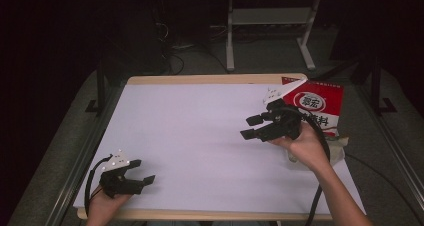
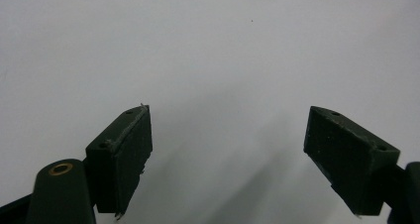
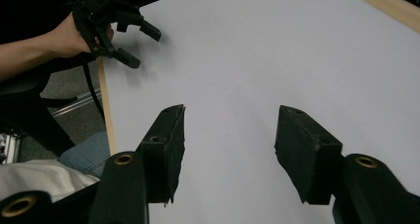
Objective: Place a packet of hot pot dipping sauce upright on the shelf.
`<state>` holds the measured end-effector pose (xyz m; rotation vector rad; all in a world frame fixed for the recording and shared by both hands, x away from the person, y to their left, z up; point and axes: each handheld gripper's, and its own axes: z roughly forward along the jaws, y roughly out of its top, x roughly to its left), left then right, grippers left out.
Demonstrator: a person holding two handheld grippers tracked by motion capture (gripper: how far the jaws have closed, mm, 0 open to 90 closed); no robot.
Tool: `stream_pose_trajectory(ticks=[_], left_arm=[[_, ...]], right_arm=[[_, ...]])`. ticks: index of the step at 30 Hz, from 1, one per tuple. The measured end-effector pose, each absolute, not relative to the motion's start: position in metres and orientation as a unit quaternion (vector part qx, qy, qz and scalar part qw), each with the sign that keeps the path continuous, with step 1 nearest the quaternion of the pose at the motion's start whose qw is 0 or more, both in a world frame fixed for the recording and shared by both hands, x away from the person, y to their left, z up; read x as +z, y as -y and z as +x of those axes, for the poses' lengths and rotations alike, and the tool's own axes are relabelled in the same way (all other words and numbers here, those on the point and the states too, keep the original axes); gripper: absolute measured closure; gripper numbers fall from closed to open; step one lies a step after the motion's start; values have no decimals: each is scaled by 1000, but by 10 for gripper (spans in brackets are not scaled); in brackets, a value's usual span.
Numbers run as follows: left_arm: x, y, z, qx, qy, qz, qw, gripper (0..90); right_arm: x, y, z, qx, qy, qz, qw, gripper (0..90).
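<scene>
My left gripper (image 1: 143, 171) rests near the front left corner of the white tabletop (image 1: 200, 126), jaws open, with bare white surface between them (image 2: 228, 149). My right gripper (image 1: 249, 127) hangs above the right half of the table and points left. Its jaws are open and hold nothing (image 3: 228, 149). A red and white printed bag (image 1: 316, 105) stands just behind the right hand at the table's right edge. In the right gripper view, the left gripper (image 3: 141, 48) sits far off at the top left, held by a hand.
A crumpled pale wrapper (image 1: 341, 148) lies by the right wrist at the table's right edge. The table has a wooden rim (image 1: 215, 79). Metal rails run along both sides, and a desk frame (image 1: 270, 31) stands on the dark floor behind.
</scene>
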<state>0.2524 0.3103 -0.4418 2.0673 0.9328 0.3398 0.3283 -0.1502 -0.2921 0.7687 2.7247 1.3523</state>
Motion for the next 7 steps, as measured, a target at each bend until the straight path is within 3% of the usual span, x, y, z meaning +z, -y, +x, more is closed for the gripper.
stream_pose_trajectory(ticks=[7], left_arm=[[-442,-310,252,135,-369,823,411,185]], right_arm=[[-315,143,316,433,-869,240,-7,428]])
